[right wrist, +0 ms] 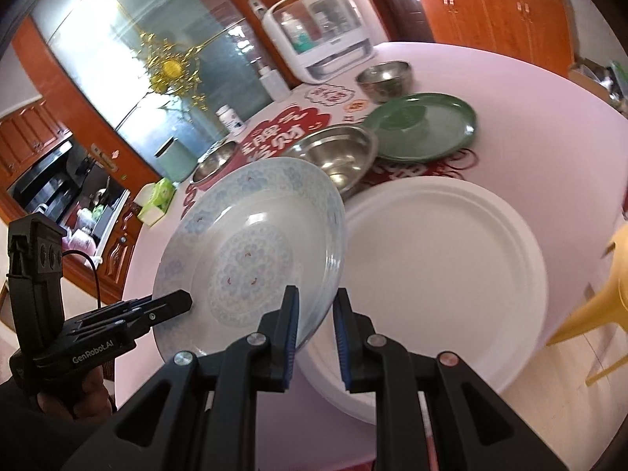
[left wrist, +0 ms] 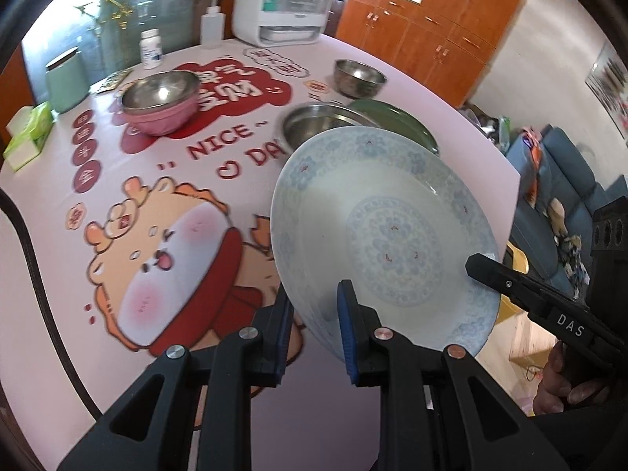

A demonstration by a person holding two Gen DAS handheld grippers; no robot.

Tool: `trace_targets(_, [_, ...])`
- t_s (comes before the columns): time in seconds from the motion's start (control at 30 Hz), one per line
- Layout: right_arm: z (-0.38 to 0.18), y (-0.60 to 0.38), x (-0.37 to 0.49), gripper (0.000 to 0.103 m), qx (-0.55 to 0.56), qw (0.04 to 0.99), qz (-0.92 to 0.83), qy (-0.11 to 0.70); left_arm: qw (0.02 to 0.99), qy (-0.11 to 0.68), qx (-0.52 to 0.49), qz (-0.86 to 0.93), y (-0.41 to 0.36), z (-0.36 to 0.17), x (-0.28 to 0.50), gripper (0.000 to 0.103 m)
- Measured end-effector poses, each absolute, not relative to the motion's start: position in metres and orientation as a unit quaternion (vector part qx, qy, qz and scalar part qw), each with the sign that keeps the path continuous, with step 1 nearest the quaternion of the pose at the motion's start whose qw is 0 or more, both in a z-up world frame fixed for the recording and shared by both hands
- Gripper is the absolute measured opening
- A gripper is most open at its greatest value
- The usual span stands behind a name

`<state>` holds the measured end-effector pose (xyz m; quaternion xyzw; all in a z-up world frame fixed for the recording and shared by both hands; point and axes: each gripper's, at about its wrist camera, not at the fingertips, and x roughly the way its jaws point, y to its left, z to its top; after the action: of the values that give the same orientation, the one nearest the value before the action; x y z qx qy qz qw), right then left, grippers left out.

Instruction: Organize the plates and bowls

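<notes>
Both grippers are clamping the blue-patterned plate (left wrist: 386, 231) by opposite edges, holding it tilted above the table (left wrist: 59, 216). The left gripper (left wrist: 316, 327) is pinching the near rim of the plate between its blue pads, one finger under the plate and the other over its inner face. The right gripper (right wrist: 316, 327) is squeezing the plate's opposite rim in the same way (in the left wrist view its black tip is showing against the plate's right edge, with the person's hand (left wrist: 565, 384) wrapped round the handle below).

Taking the blue-patterned plate as the landmark: a large white plate (right wrist: 451, 274) is lying flat on the table just beside it, partly under its lifted edge in the right wrist view. Just behind the plate a shallow steel bowl (right wrist: 337, 155) is sitting, touching or overlapping the rim of a green plate (right wrist: 424, 125) beyond it. Farther behind that pair a smaller steel bowl (right wrist: 386, 74) is standing alone. Behind and to the left of the held plate, a pink bowl (left wrist: 161, 100) with a steel inside is resting on the red printing of the tablecloth. Well behind all of these, a white storage box (left wrist: 282, 0) with a clear lid is standing at the far edge of the table, with a pump bottle (left wrist: 213, 21) and a small white jar (left wrist: 152, 48) to its left.
</notes>
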<state>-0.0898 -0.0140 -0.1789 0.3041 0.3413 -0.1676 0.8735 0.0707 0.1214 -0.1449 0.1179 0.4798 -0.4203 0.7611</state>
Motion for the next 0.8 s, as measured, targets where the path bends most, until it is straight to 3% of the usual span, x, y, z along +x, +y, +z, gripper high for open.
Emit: trace_targets(0.8, [-0.204, -0.085, -0.127, 0.017, 0.324, 0.831, -0.189, 0.411, 0.72, 0.525, 0.159, -0.426, 0.035, -0.181, 0.031, 0.02])
